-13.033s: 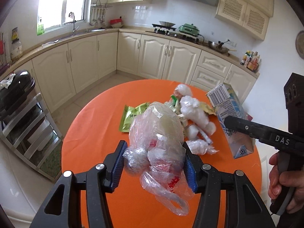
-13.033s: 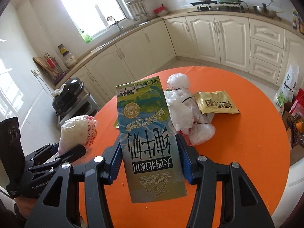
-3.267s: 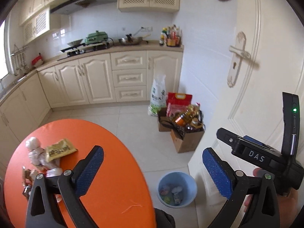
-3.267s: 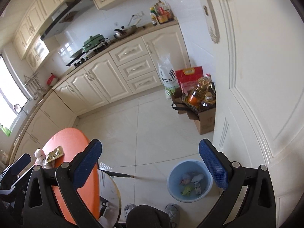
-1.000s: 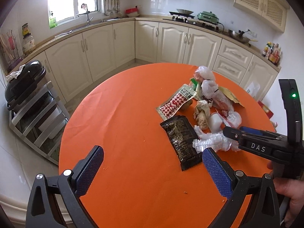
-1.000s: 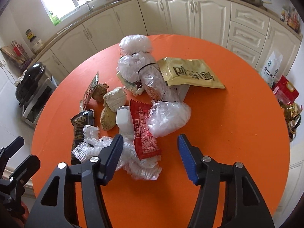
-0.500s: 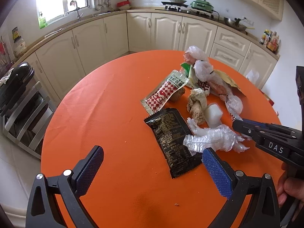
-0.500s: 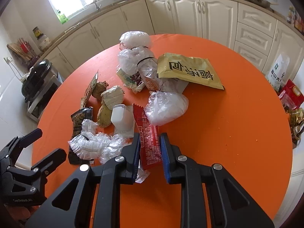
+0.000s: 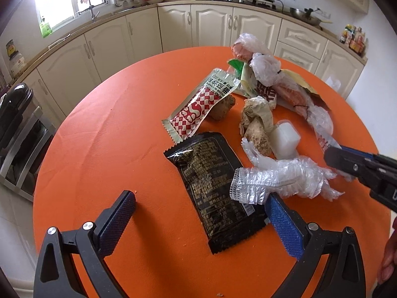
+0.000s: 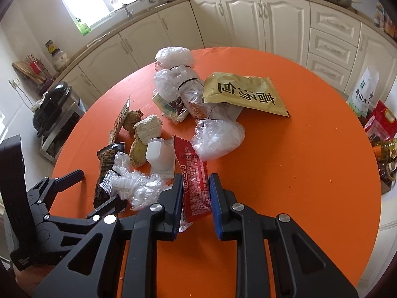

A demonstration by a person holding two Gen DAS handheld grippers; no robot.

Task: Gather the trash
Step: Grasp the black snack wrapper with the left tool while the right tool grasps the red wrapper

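Observation:
A pile of trash lies on the round orange table [image 9: 111,136]. My right gripper [image 10: 196,188] is shut on the near end of a red snack wrapper [image 10: 194,171]. My left gripper [image 9: 201,206] hangs open low over the table, its fingers on either side of a black wrapper [image 9: 213,173]. A crumpled clear plastic wrap [image 9: 280,181] touches the left gripper's right finger. Behind lie a red-and-white checked sachet [image 9: 201,106], a small white cup [image 9: 285,139], knotted clear bags [image 10: 218,139] and a gold pouch [image 10: 243,94]. In the left wrist view the right gripper [image 9: 347,164] enters from the right.
Cream kitchen cabinets [image 9: 218,24] curve behind the table. A metal rack with a black appliance [image 9: 15,114] stands on the floor at the left. Bags and bottles [image 10: 379,121] sit on the floor beyond the table's right edge.
The right jaws went from open to shut on the red wrapper. The left gripper sank toward the table and came closer to the black wrapper, staying open.

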